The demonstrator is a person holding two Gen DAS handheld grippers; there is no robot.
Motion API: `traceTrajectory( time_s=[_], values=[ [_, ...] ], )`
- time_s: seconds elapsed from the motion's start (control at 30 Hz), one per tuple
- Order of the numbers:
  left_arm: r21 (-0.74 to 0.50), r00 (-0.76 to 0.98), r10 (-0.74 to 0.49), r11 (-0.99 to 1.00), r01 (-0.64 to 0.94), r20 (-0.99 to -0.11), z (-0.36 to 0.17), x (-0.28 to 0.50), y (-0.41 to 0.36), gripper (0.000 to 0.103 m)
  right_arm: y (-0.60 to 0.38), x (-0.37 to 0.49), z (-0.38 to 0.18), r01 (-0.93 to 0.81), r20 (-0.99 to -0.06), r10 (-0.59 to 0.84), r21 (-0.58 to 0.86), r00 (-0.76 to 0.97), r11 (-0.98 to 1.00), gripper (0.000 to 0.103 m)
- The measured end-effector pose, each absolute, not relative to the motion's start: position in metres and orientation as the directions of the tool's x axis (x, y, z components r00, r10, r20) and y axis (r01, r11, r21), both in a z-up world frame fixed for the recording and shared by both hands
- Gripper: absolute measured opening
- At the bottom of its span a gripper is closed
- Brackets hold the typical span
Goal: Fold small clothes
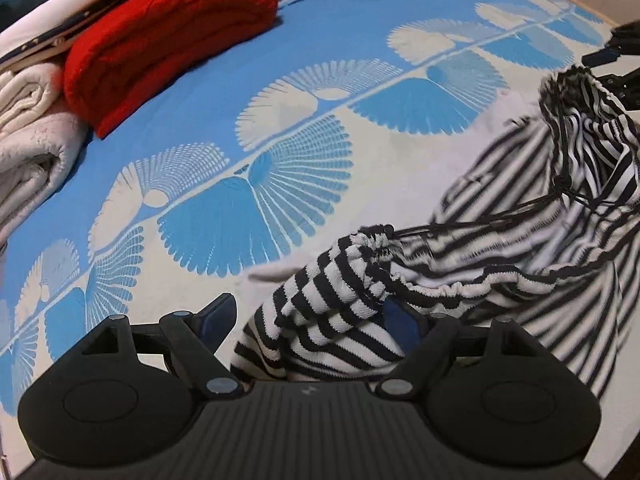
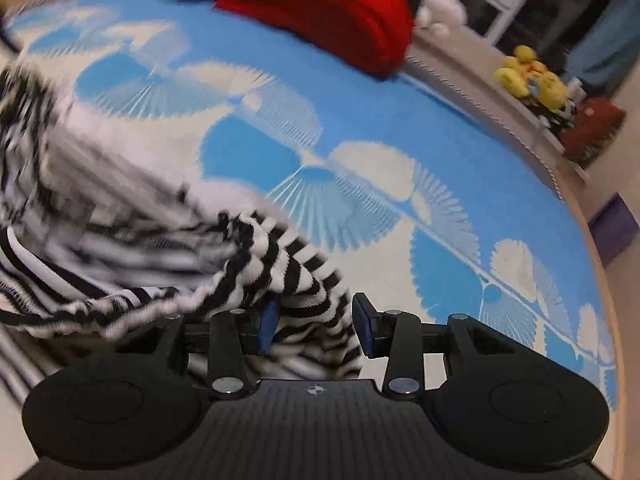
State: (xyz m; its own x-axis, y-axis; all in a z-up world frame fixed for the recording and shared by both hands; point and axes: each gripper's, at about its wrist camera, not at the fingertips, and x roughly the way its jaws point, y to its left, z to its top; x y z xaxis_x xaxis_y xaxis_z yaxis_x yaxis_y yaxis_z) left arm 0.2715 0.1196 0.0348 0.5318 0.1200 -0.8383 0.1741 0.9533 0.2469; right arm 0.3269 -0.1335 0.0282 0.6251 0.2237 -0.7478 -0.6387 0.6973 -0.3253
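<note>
The left gripper [image 1: 310, 316] is spread wide, released, with a bunched striped garment [image 1: 500, 240] loose between its fingers. The right gripper [image 2: 316, 326] pinches another corner of that garment, which is still unfolded on the blue fan-patterned bedspread [image 1: 320, 32]. Beyond the garment sits a folded red sweater [image 1: 168, 36], apparently finished. No readable writing.

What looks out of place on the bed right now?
The striped garment lies bunched and twisted on the blue bedspread, its drawstring stretched across the folds, unlike the neatly folded red piece.
</note>
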Motion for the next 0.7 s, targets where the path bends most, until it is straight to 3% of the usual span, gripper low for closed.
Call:
traceTrajectory(
  time_s=[0.33,0.47,0.53,0.63,0.7],
  values=[
    [0.178,0.508,0.073,0.971,0.161,-0.858,0.023,0.288,0.137,0.085,-0.142,0.355,0.015,-0.632,-0.781,0.265,-0.205,0.566,0.747,0.043],
    [0.154,0.493,0.053,0.974,0.167,-0.868,0.014,0.292,0.14,0.08,-0.127,0.354,0.003,-0.675,-0.805,0.256,-0.226,0.536,0.702,0.044],
    [0.15,0.494,0.046,0.973,0.173,-0.868,0.013,0.293,0.139,0.074,-0.119,0.353,-0.001,-0.693,-0.806,0.253,-0.247,0.535,0.677,0.044],
    [0.13,0.495,0.024,0.975,0.18,-0.868,0.014,0.294,0.14,0.054,-0.11,0.355,-0.005,-0.703,-0.811,0.245,-0.261,0.532,0.661,0.044],
    [0.129,0.493,0.026,0.976,0.176,-0.87,0.015,0.295,0.141,0.035,-0.105,0.358,-0.008,-0.709,-0.813,0.243,-0.265,0.528,0.653,0.044]
  ],
)
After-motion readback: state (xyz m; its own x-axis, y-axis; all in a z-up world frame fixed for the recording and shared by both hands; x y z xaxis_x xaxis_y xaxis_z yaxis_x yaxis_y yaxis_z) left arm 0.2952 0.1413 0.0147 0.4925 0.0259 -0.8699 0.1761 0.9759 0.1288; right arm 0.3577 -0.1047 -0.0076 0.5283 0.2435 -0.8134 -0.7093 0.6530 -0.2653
